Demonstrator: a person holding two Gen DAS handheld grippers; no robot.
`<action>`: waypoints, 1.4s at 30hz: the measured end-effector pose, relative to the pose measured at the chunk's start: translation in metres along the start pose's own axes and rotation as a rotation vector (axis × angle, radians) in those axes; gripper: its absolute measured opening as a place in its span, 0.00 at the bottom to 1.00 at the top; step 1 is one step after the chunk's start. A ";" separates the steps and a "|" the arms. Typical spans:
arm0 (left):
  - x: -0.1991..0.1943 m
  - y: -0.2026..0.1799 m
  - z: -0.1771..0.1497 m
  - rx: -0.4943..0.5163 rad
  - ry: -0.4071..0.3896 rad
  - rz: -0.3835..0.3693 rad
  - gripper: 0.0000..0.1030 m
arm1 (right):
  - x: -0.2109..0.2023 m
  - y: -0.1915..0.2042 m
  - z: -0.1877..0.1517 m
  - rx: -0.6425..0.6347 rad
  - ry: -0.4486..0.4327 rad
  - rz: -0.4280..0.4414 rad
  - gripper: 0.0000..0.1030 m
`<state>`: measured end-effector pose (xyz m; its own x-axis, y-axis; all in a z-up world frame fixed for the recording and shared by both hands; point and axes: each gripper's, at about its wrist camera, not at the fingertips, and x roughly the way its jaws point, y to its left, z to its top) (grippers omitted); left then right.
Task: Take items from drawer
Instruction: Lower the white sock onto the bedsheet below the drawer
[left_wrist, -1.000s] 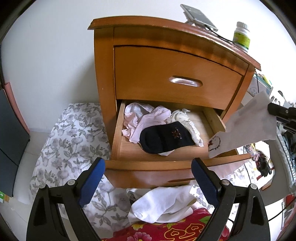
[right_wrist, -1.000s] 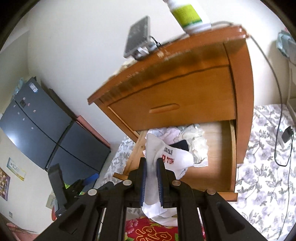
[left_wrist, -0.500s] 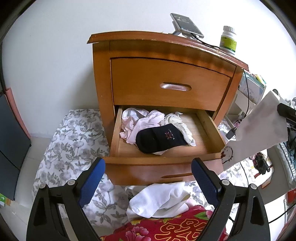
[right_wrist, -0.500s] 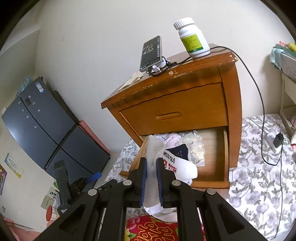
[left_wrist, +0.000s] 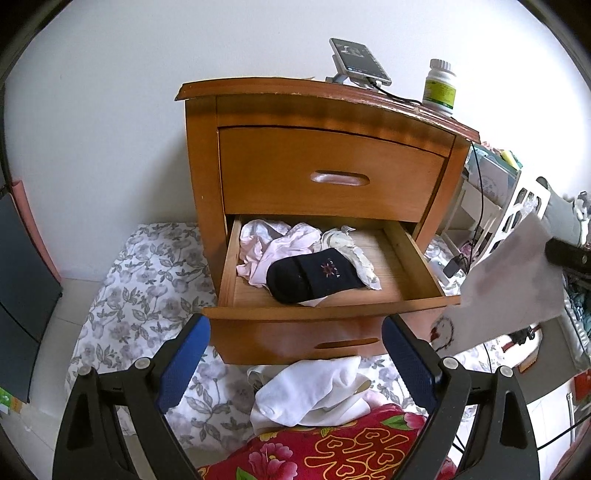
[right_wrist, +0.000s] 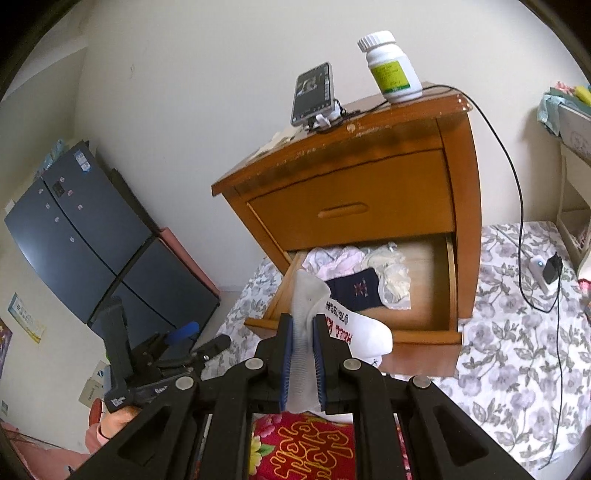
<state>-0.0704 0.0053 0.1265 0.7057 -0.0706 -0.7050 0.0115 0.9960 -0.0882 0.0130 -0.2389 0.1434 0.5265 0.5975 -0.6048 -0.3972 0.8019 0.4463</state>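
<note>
The wooden nightstand's lower drawer (left_wrist: 332, 310) (right_wrist: 452, 291) stands pulled out. Inside lie a black sock (left_wrist: 314, 275) (right_wrist: 356, 293), pale pink clothes (left_wrist: 273, 243) and a cream lacy piece (left_wrist: 354, 251). My right gripper (right_wrist: 303, 325) is shut on a white sock (right_wrist: 354, 336) with red lettering, held in the air in front of the drawer; that sock hangs at the right edge of the left wrist view (left_wrist: 513, 288). My left gripper (left_wrist: 295, 332) is open and empty, in front of the drawer's front panel.
White clothes (left_wrist: 310, 391) are piled on a red patterned cloth (left_wrist: 332, 450) below the drawer. A phone on a stand (right_wrist: 314, 92) and a pill bottle (right_wrist: 393, 68) sit on the nightstand top. A black cable (right_wrist: 521, 206) runs down its right side. A dark fridge (right_wrist: 81, 236) stands left.
Both grippers have pulled back and away from the nightstand, which looks smaller. The white sock has come out and away from the drawer with the right gripper.
</note>
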 end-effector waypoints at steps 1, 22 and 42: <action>-0.001 0.000 -0.001 0.000 -0.001 -0.001 0.92 | 0.001 0.000 -0.002 0.001 0.006 -0.002 0.12; 0.010 0.009 -0.007 -0.021 0.030 -0.003 0.92 | 0.088 -0.023 -0.048 0.030 0.224 -0.127 0.12; 0.042 0.027 -0.014 -0.046 0.103 0.002 0.92 | 0.217 -0.015 -0.080 -0.010 0.454 -0.148 0.12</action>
<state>-0.0502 0.0284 0.0850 0.6288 -0.0763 -0.7738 -0.0239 0.9928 -0.1173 0.0730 -0.1219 -0.0468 0.1971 0.4118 -0.8897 -0.3510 0.8770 0.3282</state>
